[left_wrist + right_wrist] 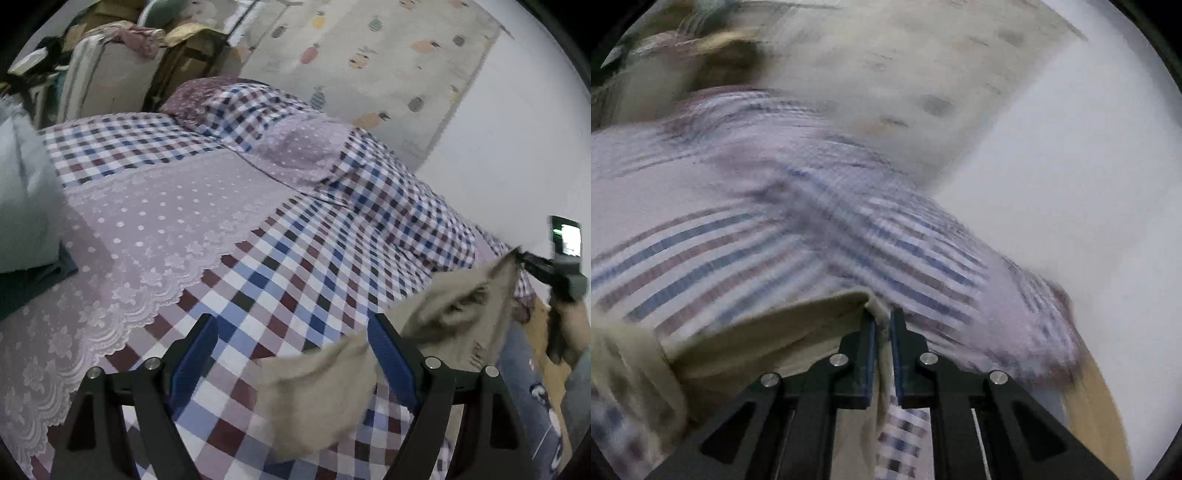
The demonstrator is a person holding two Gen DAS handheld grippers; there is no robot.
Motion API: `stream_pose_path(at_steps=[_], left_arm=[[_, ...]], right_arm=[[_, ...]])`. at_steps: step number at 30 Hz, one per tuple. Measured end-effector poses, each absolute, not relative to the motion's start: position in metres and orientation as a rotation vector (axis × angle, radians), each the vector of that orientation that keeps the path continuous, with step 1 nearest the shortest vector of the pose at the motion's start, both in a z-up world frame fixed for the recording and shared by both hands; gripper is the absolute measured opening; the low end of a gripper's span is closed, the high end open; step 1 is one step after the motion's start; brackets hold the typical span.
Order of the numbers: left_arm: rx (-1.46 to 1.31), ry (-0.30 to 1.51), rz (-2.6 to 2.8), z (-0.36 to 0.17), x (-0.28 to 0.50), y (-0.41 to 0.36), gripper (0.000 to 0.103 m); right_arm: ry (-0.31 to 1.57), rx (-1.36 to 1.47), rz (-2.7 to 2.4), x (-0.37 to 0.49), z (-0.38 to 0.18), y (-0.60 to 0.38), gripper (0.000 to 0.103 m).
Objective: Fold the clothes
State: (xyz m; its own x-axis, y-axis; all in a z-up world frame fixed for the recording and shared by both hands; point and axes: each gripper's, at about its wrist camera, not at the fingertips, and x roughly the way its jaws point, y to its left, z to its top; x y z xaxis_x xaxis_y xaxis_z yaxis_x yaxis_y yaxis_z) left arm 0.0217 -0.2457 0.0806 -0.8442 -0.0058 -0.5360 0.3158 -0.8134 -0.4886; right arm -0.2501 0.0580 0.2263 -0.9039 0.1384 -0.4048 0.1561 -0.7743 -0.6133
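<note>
While my left gripper (291,345) hovers over the bed (280,258), its jaws stand wide apart and hold nothing. The blue pads (391,354) flank a stretch of checked bedspread (258,280). A beige garment (325,398) hangs in front of the right-hand pad, from about 5 o'clock in the left wrist view, and rises toward 3 o'clock. There my right gripper (532,262) pinches its upper corner; the cloth is blurred along that stretch.

At 9 o'clock in the left wrist view lies a lace-edged lilac dotted panel (147,229) of the bedspread. A pale blue cushion (26,192) sits at the far 9 o'clock edge. A checked pillow (266,110) lies at 12 o'clock, with a pineapple-print hanging (369,55) on the wall behind it.

From the right wrist view, my right gripper (882,332) has its jaws nearly together, clamped on a fold of the beige garment (768,332). The rest of the cloth drapes away toward 8 o'clock, above the bed. This view is heavily blurred; finer detail cannot be read.
</note>
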Motion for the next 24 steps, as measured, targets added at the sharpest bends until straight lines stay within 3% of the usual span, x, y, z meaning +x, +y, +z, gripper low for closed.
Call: stream_pose_path(at_steps=[2, 6, 8, 15, 24], left_arm=[[0.816, 0.844, -2.751, 0.080, 0.018, -0.238, 0.086], [0.857, 0.829, -2.795, 0.079, 0.013, -0.224, 0.086], [0.888, 0.827, -2.817, 0.077, 0.010, -0.218, 0.086], [0.999, 0.864, -2.862, 0.064, 0.003, -0.191, 0.086], [1.067, 0.730, -2.993, 0.052, -0.001, -0.126, 0.086]], right_arm=[[0.991, 0.847, -2.981, -0.280, 0.217, 0.081, 0.049], [0.916, 1.088, -3.027, -0.293, 0.179, 0.124, 0.057], [0.806, 1.102, -3.024, -0.280, 0.164, 0.140, 0.069], [0.324, 1.073, -2.837, -0.138, 0.102, 0.168, 0.076], [0.219, 1.136, -2.727, -0.083, 0.035, 0.175, 0.076]])
